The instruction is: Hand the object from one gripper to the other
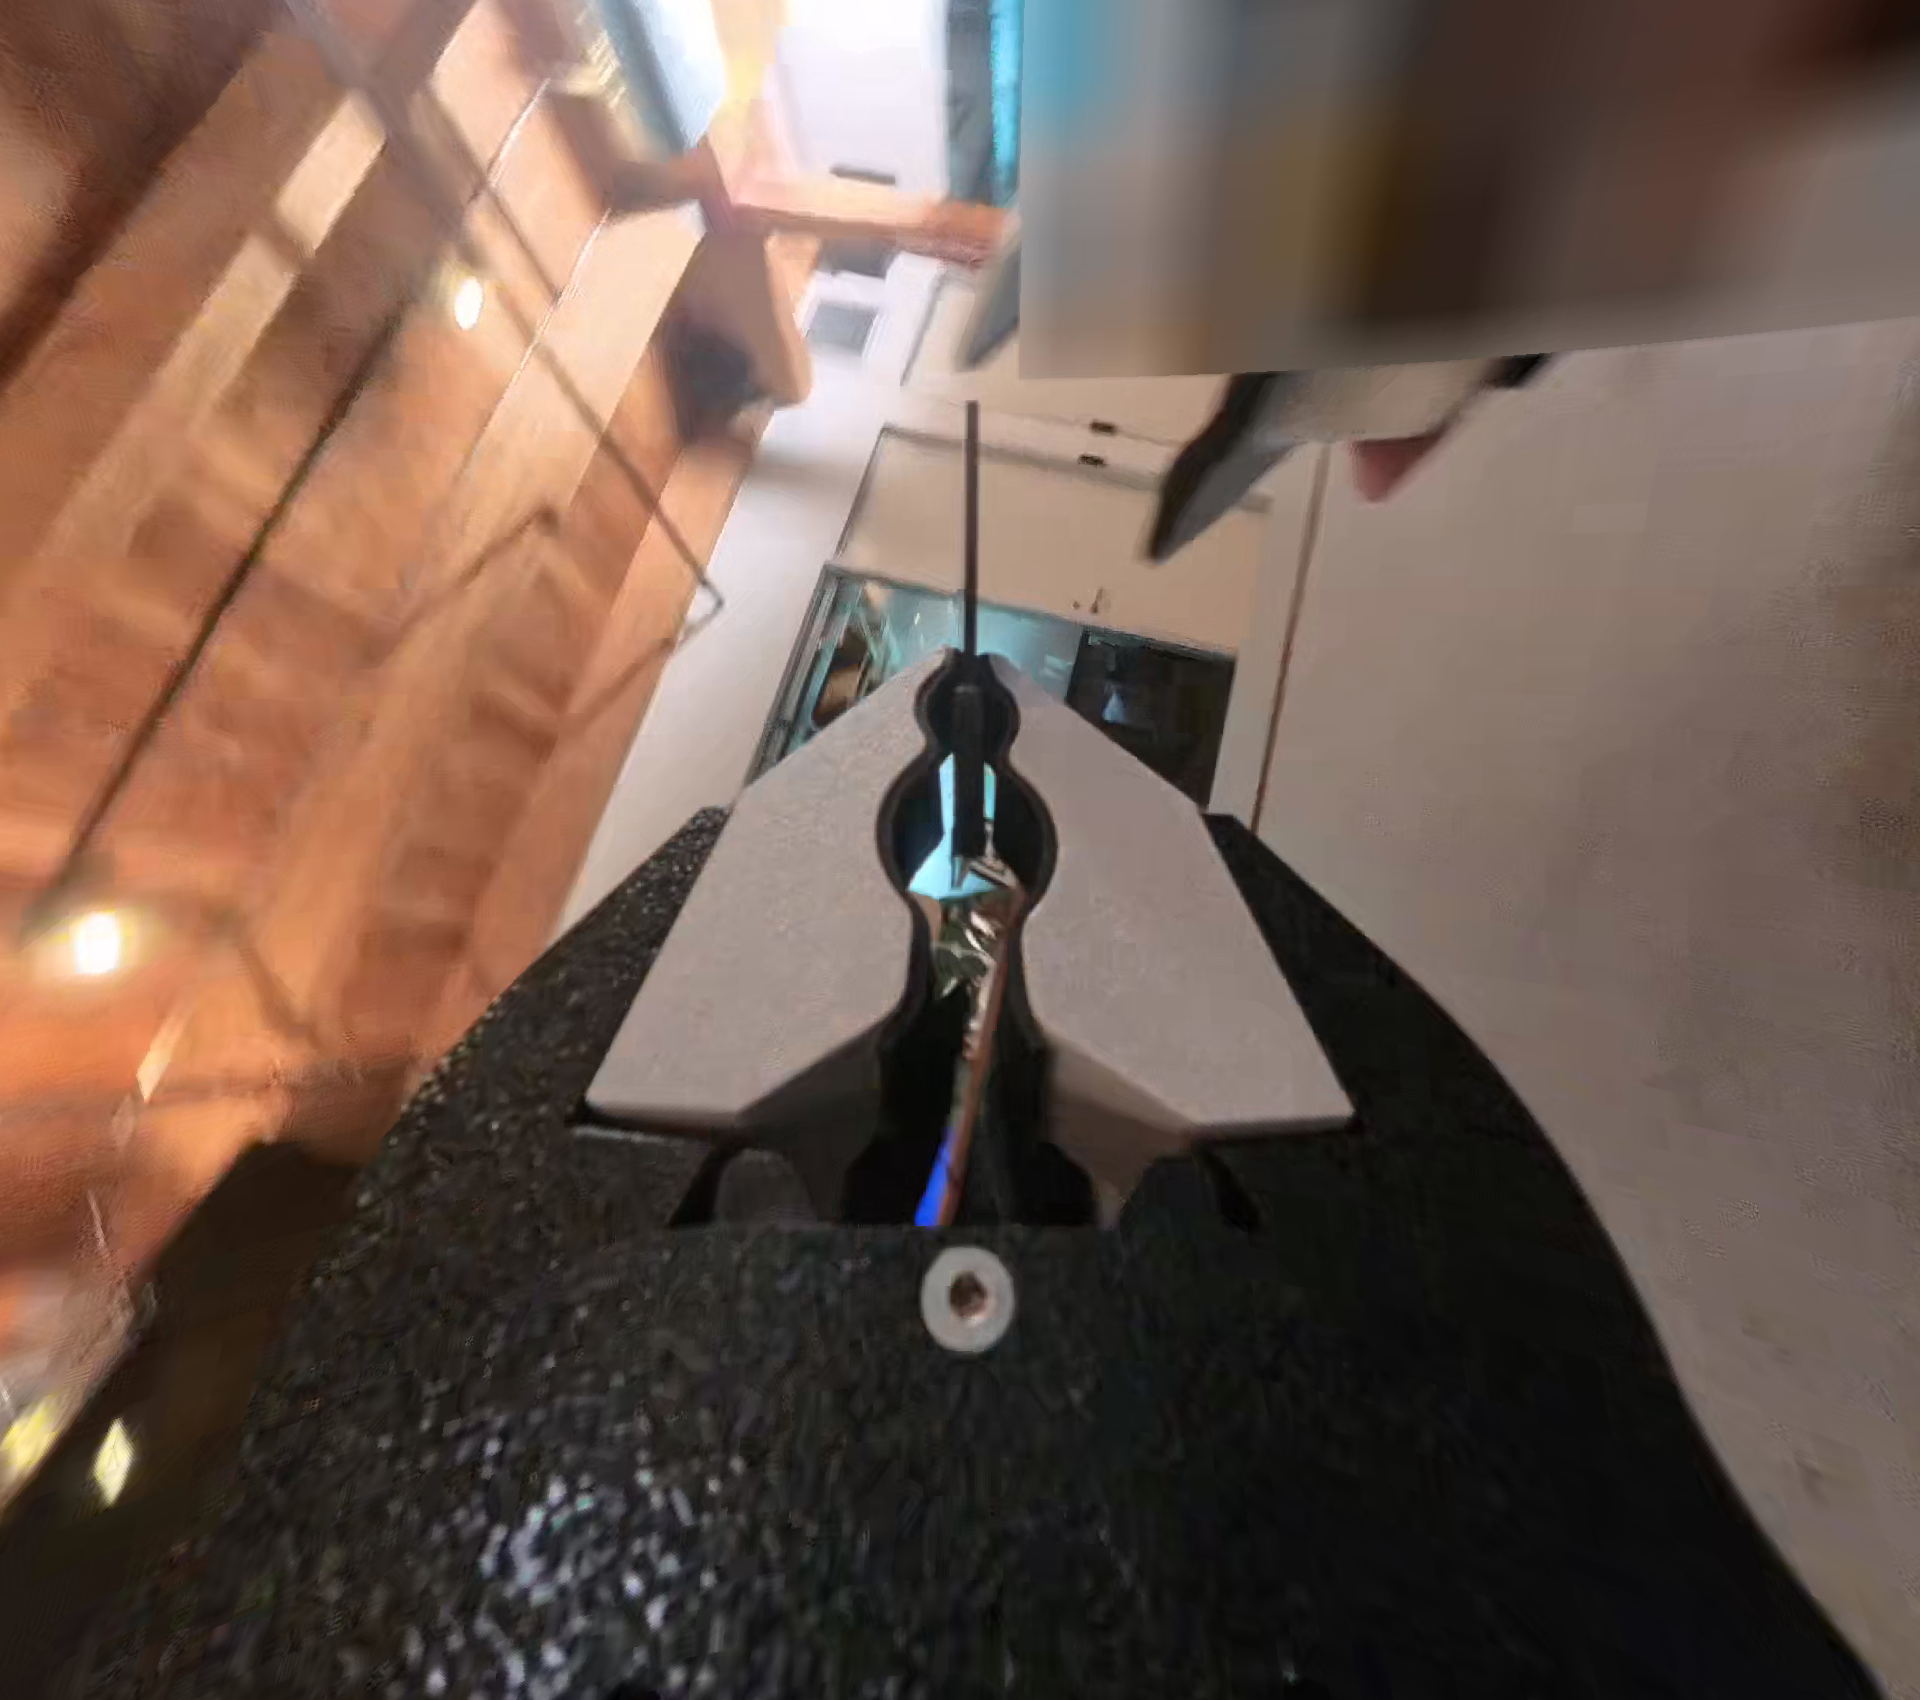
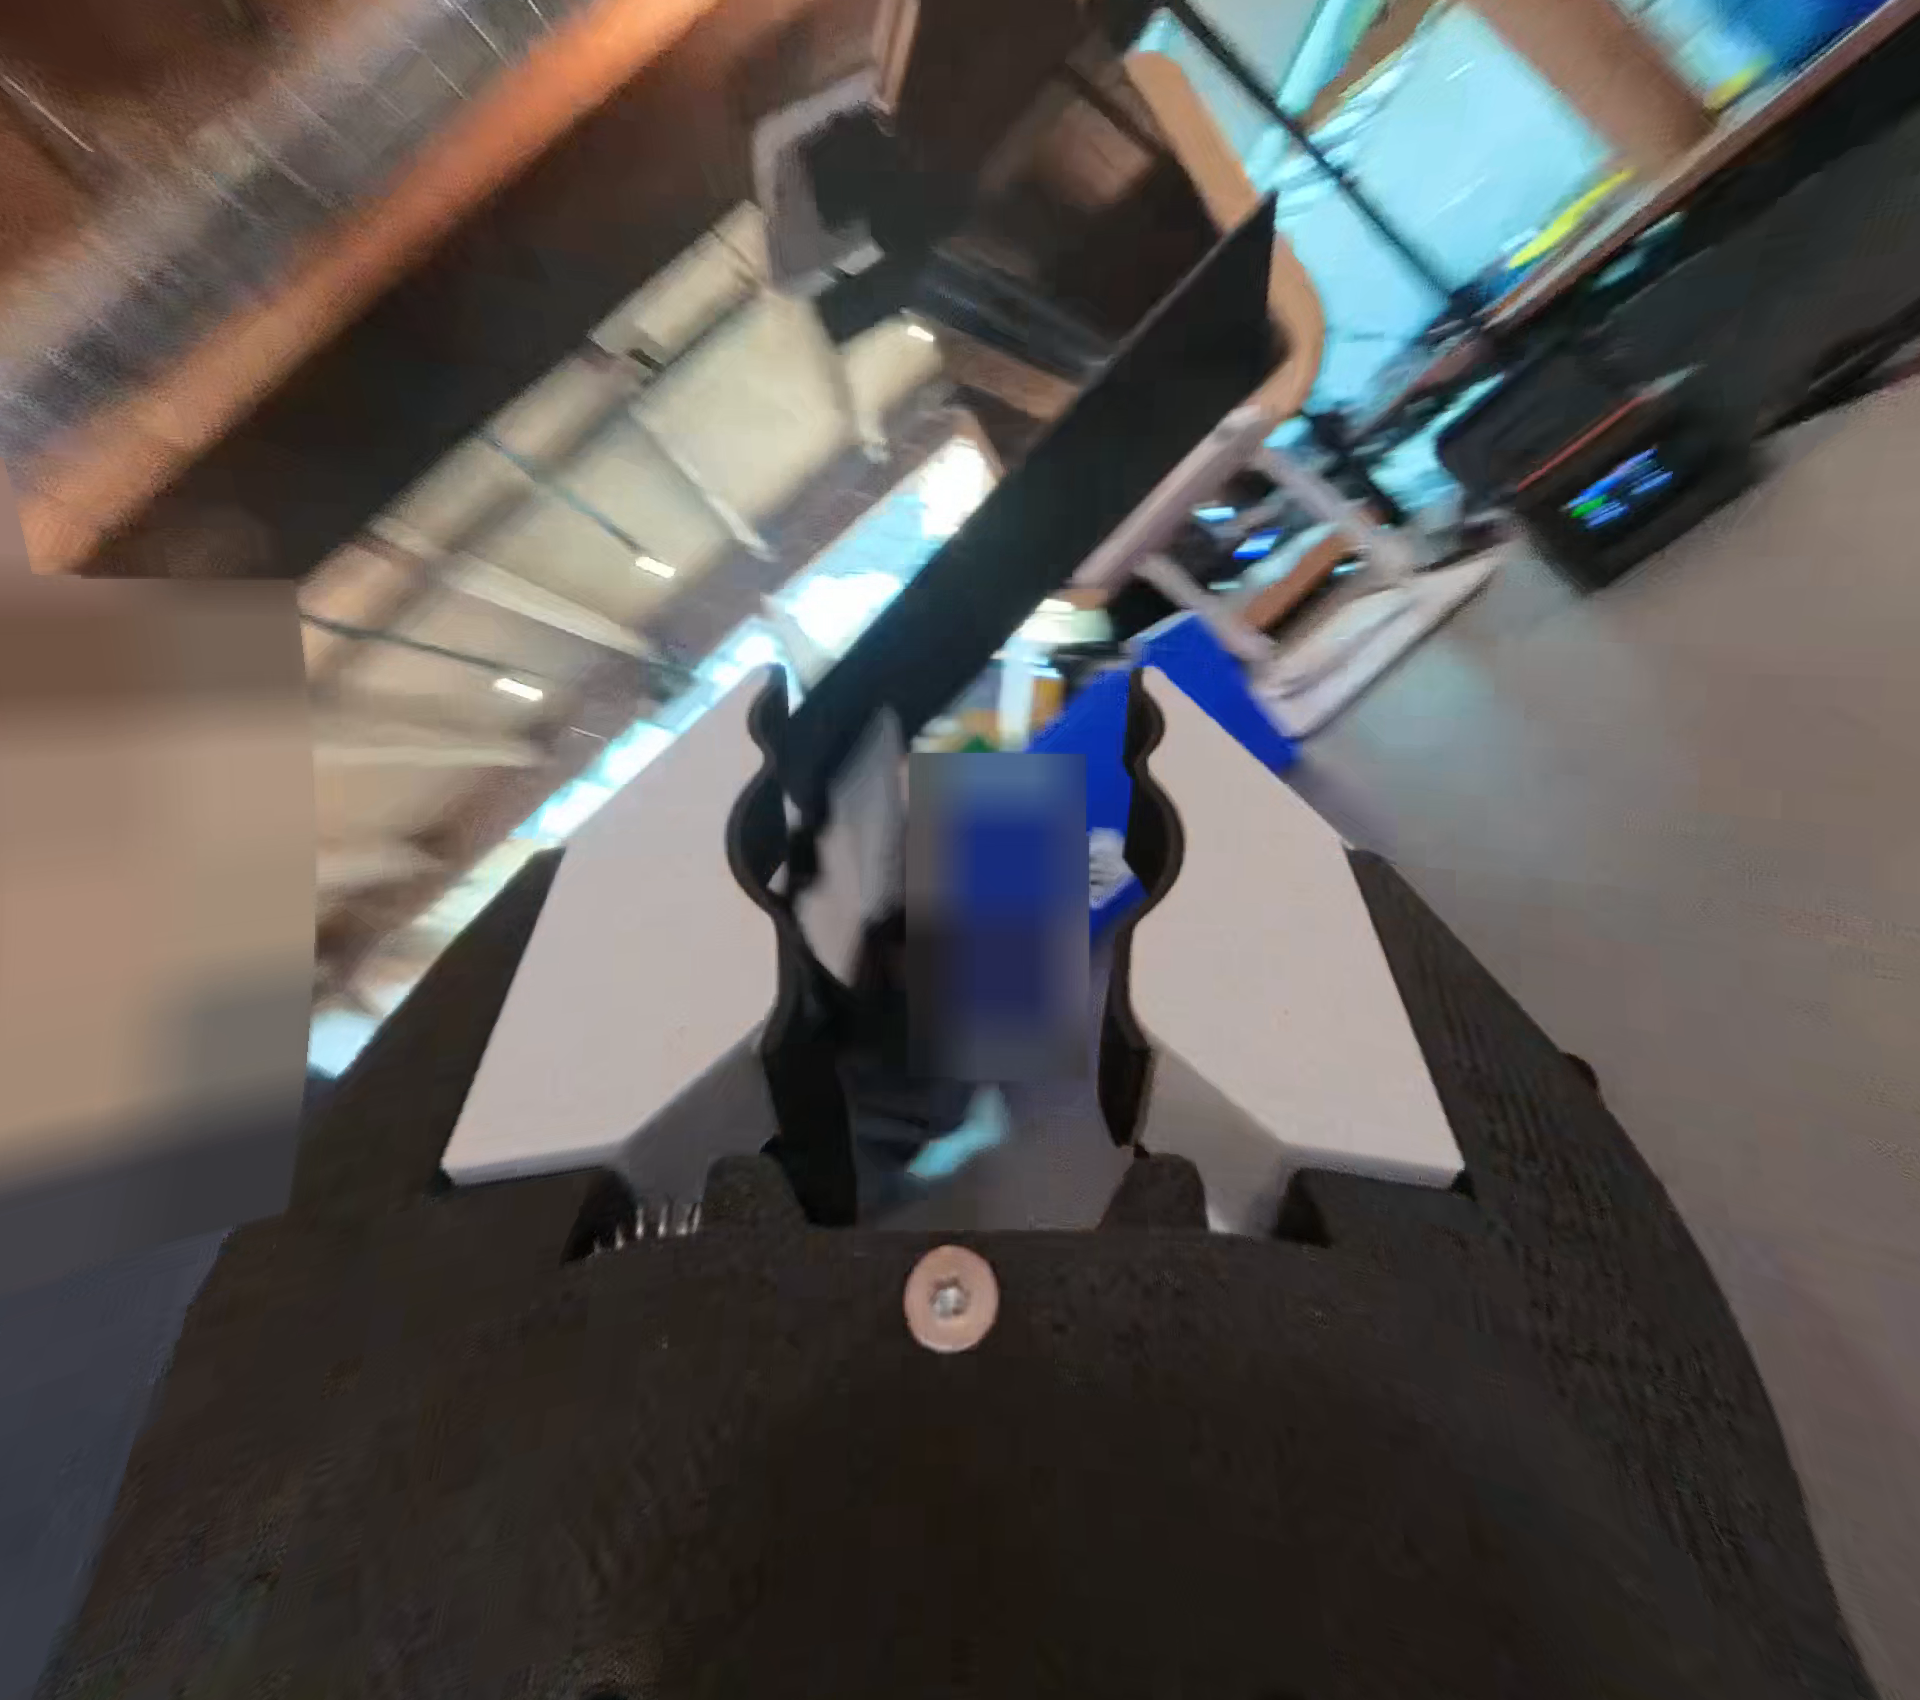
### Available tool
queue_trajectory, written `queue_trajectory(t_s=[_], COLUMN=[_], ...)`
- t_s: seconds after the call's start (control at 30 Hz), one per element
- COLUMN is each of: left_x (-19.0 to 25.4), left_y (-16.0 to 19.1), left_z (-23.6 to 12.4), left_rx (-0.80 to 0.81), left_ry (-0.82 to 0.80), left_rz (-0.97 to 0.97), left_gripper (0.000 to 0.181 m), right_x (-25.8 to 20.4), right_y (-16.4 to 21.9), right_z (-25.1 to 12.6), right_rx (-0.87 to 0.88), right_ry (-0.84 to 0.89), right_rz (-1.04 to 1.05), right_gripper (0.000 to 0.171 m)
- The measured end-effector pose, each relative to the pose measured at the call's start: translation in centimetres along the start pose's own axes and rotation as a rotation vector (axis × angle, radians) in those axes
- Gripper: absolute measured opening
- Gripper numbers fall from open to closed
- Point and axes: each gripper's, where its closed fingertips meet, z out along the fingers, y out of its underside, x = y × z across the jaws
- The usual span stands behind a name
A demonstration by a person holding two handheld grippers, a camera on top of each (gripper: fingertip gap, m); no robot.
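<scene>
**Left gripper holds the object; right gripper waits spread**

Nearest in the left wrist view, the left gripper (image 1: 968,684) has its fingers (image 1: 821,912) pressed together on the object (image 1: 971,528). It is a thin dark thing seen edge-on, with a crinkled shiny part lying back between the fingers toward the gripper body and a slim dark strip standing out past the tips. Beyond the tips, up and to the right, a dark-and-pale blurred shape (image 1: 1236,455) shows with a fingertip beside it; it may be the other gripper, but I cannot tell.

In the right wrist view, the right gripper (image 2: 956,694) has its fingers (image 2: 644,975) spread wide with nothing between them. Far past them lie a blurred room, a dark panel (image 2: 1091,445) and a grey floor (image 2: 1558,767); the object does not show here.

By my reading, the handover is at its approach stage: one side grips, the other is ready. The next move calls for bringing the spread fingers around the free strip beyond the left tips, closing firmly, and only then loosening the left hold.
</scene>
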Motion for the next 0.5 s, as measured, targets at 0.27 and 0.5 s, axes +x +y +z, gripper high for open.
queue_trajectory(t_s=[0.27,0.5], left_x=[4.8,5.5], left_y=[-4.1,-4.3], left_z=[0.1,0.6], left_rx=[0.119,0.132], left_ry=[0.125,0.180], left_rz=[0.351,0.169], left_gripper=[0.000,0.027], right_x=[-0.3,0.2], right_y=[1.7,0.8], right_z=[0.0,-0.6], right_rx=[-0.145,-0.103], right_ry=[0.003,0.044], right_rz=[0.051,-0.073], right_gripper=[0.049,0.000])
